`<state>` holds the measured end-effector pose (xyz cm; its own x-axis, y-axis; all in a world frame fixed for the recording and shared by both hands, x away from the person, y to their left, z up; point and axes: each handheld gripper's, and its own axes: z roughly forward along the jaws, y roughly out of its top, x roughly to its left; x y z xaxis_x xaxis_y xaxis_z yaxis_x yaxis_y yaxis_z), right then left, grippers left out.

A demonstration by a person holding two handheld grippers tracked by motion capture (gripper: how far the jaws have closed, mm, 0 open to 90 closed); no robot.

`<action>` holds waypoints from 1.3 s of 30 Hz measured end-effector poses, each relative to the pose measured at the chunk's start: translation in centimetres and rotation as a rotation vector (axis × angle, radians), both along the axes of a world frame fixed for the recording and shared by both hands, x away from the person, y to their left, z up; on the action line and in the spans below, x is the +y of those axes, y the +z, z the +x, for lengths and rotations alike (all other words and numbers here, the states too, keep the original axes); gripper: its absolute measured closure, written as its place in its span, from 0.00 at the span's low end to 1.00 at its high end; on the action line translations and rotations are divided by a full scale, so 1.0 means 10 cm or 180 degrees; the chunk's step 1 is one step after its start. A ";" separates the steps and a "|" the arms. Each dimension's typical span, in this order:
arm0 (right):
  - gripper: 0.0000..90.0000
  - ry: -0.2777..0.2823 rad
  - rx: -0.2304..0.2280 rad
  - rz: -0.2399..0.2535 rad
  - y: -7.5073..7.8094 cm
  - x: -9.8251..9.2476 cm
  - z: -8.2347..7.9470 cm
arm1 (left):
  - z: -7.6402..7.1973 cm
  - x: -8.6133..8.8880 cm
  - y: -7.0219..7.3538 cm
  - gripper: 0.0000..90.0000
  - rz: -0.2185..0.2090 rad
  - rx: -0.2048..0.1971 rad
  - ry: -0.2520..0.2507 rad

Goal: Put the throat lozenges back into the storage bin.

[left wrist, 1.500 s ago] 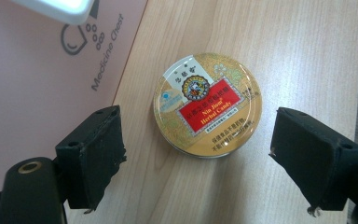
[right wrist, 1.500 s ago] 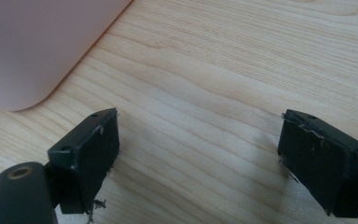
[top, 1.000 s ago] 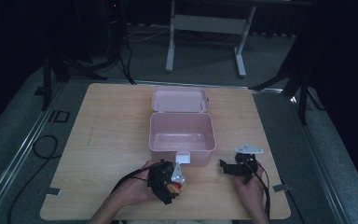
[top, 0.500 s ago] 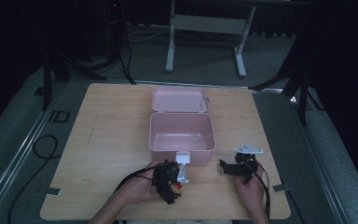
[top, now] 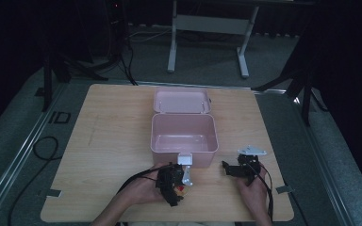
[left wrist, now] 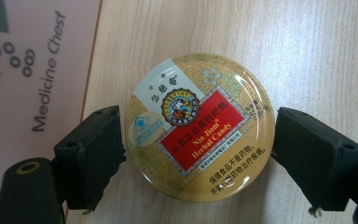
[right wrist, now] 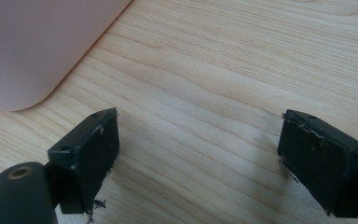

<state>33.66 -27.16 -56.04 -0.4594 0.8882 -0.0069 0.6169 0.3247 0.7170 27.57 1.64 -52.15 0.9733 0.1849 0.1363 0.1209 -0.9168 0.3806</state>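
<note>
A round gold candy tin (left wrist: 199, 140) with a red label lies flat on the wooden table, just in front of the pink box. My left gripper (left wrist: 199, 149) points down over it, and its jaws have just been closing. Both pads now meet the tin's rim, one on each side. In the high view, the left gripper (top: 172, 186) sits under the person's left hand, with a bit of the tin (top: 181, 189) showing beside it. To the right, my right gripper (top: 226, 167) rests low over bare wood. Its jaws (right wrist: 198, 158) stand wide apart with nothing between them.
An open pink medicine chest (top: 183, 149) stands mid-table, its lid (top: 181, 101) folded back and its latch (top: 185, 160) hanging at the front. Its wall (left wrist: 28, 70) is close on the left gripper's left, and a corner (right wrist: 32, 42) lies ahead of the right gripper. A desk frame stands behind the table.
The left hand and its gripper have edged slightly toward the table's front edge over the tin. The right hand and the box have not moved.
</note>
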 end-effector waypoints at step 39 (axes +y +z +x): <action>0.14 0.0002 -0.0003 -0.0002 0.00 0.00 0.00 | 0.02 -0.24 0.00 0.23 0.0255 0.0078 -0.0202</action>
